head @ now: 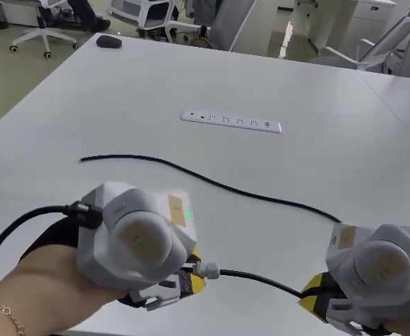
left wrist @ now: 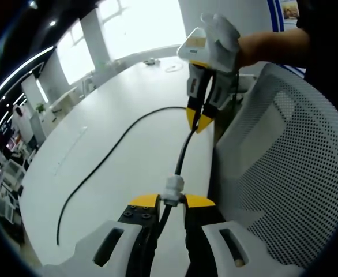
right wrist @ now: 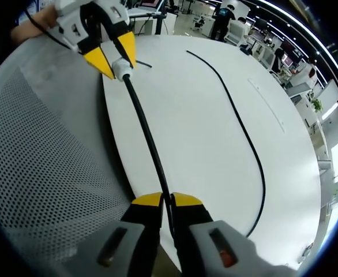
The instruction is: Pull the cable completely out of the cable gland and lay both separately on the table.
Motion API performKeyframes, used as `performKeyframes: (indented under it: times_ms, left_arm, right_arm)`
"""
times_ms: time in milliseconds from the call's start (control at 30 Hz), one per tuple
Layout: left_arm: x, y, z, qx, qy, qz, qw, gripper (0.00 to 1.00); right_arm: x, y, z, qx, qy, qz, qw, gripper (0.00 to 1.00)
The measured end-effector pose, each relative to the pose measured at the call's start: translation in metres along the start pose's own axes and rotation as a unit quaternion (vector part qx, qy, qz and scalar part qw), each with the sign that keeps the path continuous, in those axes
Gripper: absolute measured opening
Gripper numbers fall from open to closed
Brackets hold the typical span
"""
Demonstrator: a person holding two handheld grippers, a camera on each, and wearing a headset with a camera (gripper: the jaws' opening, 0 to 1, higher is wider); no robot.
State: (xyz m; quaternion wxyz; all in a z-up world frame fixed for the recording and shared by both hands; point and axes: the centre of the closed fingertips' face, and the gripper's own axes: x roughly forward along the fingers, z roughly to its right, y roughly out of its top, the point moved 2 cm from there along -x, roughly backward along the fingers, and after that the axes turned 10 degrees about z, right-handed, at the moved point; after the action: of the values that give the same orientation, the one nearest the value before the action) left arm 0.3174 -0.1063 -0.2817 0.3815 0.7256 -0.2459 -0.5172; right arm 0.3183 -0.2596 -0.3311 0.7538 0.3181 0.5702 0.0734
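Gripping one cable [head: 261, 199], one gland [head: 206, 269], two tongs [head: 191, 281] [head: 314, 294]

The cable gland [head: 205, 269] sits by the near edge of the bench [head: 317, 98], between the jaws of the left gripper [head: 194, 274]. From it the cable [head: 212, 183] runs right to the right gripper [head: 311, 294], then curves leftward across the bench. Behind the cable lies a socket strip [head: 231, 121]. A mouse [head: 108, 42] rests at the far left edge, with office chairs [head: 156, 14] beyond.

Count: 1 long black round cable [head: 212, 183]; 1 small white plastic cable gland [head: 206, 269]; 2 white yellow-tipped tools, left tool [head: 194, 275] and right tool [head: 311, 292]; 1 flat white socket strip [head: 231, 121]
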Motion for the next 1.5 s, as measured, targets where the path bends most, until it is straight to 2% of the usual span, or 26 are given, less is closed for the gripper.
performKeyframes:
  times_ms: [367,633,767,833,900,967,1033,1133,1200,1333,1500]
  left_arm:
    - [0.0,0.001,0.001,0.0,-0.003,0.001,1.0,0.17]
    - [0.0,0.001,0.002,0.0,-0.003,0.001,1.0,0.17]
    - [0.0,0.001,0.001,0.001,-0.001,0.001,1.0,0.17]
    - [-0.001,0.001,0.001,0.0,-0.001,0.001,1.0,0.17]
    - [0.0,0.001,0.001,0.001,-0.001,0.0,1.0,0.17]
    - [0.0,0.001,0.001,0.002,-0.002,0.0,1.0,0.17]
    - [0.0,0.001,0.002,0.002,-0.003,0.0,1.0,0.17]
    - [0.0,0.0,0.002,0.003,-0.004,0.0,1.0,0.17]
    - [0.001,0.0,0.002,0.003,-0.003,0.0,1.0,0.17]
    - [0.001,0.001,0.001,0.004,-0.002,0.0,1.0,0.17]
    - [0.001,0.001,0.001,0.004,-0.002,0.002,1.0,0.17]
  right_arm:
    - [-0.001,-0.027,0.008,0.018,-0.014,-0.031,0.9993,0.04]
    - [-0.001,-0.039,0.012,0.033,-0.023,-0.051,0.9979,0.04]
    - [-0.001,-0.04,0.007,0.035,-0.011,-0.056,0.9977,0.05]
    - [-0.001,-0.039,0.003,0.043,-0.002,-0.056,0.9975,0.09]
    - [-0.001,-0.033,-0.002,0.055,0.009,-0.046,0.9974,0.19]
    - [-0.002,-0.025,-0.005,0.059,0.017,-0.036,0.9975,0.23]
    - [-0.003,-0.014,-0.011,0.056,0.031,-0.021,0.9978,0.23]
    - [-0.005,0.007,-0.014,0.046,0.036,0.004,0.9983,0.26]
    - [-0.006,0.023,-0.016,0.027,0.039,0.024,0.9986,0.26]
    - [-0.008,0.051,-0.02,-0.003,0.037,0.046,0.9982,0.26]
    - [-0.007,0.08,-0.025,-0.031,0.035,0.08,0.9957,0.24]
